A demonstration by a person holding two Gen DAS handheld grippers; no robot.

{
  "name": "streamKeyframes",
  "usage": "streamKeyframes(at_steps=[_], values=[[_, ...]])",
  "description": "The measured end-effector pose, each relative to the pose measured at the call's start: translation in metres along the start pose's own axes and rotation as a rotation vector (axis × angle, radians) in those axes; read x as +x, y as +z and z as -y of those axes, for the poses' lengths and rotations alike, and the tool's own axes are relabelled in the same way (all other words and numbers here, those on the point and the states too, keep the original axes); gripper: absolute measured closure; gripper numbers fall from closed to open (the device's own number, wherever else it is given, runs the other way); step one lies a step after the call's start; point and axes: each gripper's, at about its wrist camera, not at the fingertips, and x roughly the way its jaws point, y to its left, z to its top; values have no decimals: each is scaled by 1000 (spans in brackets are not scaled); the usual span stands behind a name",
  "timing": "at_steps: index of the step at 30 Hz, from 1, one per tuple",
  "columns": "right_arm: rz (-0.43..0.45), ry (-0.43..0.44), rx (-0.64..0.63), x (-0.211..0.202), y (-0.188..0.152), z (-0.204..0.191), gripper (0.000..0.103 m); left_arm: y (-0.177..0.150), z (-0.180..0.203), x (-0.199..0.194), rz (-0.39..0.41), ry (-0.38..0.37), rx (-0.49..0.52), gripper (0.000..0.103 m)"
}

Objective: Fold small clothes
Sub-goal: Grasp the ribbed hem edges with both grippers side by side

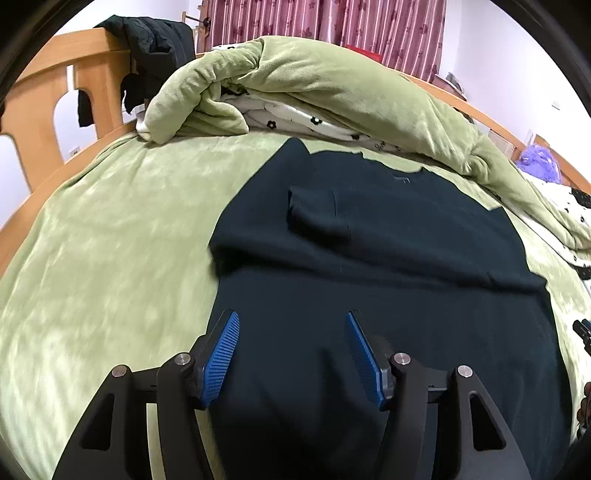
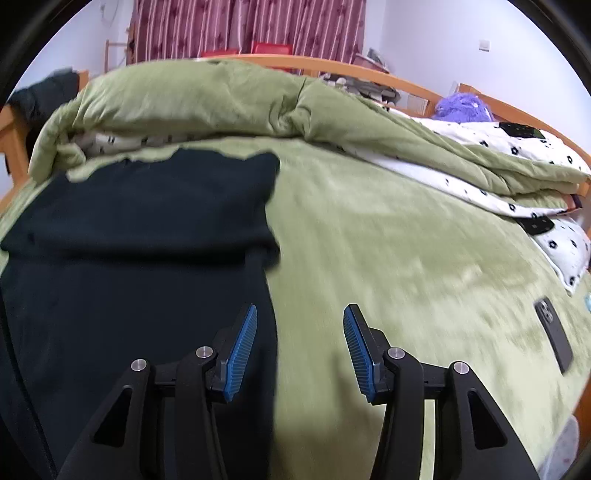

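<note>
1. Left wrist view is showing the left gripper (image 1: 291,319) hanging over the near part of a dark garment (image 1: 369,258), with its blue-padded jaws standing wide apart and nothing lying between them.
2. The dark garment is lying spread on the green bedsheet (image 1: 110,240), its far part already folded: a sleeve (image 1: 317,214) is lying across the body, and a folded edge is running crosswise through the middle.
3. A green quilt (image 1: 295,81) with a white flowered lining is lying bunched along the far side of the bed, just beyond the garment's far edge.
4. A wooden bed frame (image 1: 44,96) is rising at the left, with a black jacket (image 1: 155,40) hanging over its top rail; a striped pink curtain (image 1: 332,22) is hanging behind.
5. Right wrist view is showing the right gripper (image 2: 300,314) hovering over the garment's (image 2: 129,240) right-hand edge, its left finger (image 2: 242,350) standing above the dark cloth and its right finger (image 2: 356,350) above the bare sheet (image 2: 406,258).
6. Its jaws are also standing apart and holding nothing.
7. A dark phone (image 2: 554,339) is lying on the sheet well to the right of the garment, and a purple fluffy thing (image 2: 463,107) is sitting at the far right corner of the bed.
8. Both views are looking slightly blurred.
</note>
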Motion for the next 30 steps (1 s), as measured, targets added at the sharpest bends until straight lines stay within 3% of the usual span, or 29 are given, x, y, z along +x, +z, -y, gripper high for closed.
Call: streamKeyframes(at_steps=[3,7,13,18,22,30], values=[[-9,-3,19,-22,-23,4,55,-19,-6,-18,-18,-11,-27,46],[-29,65,36,-50,-43,6,60,-46,-19,-42,-40,-38,-74,46],[-63,122,32,-81,-85,4,60,-80,-38,-68,-81,-44,-94,46],[-97,156,73,-94,-104,6,57,-116,-57,-80,-122,-27,-114,47],[-121,185,62,-100,-120,1,55,-138,-64,-84,-154,-60,-142,47],[-190,201,61,-98,-151,-1,55,-156,-56,-81,-179,-78,-121,48]])
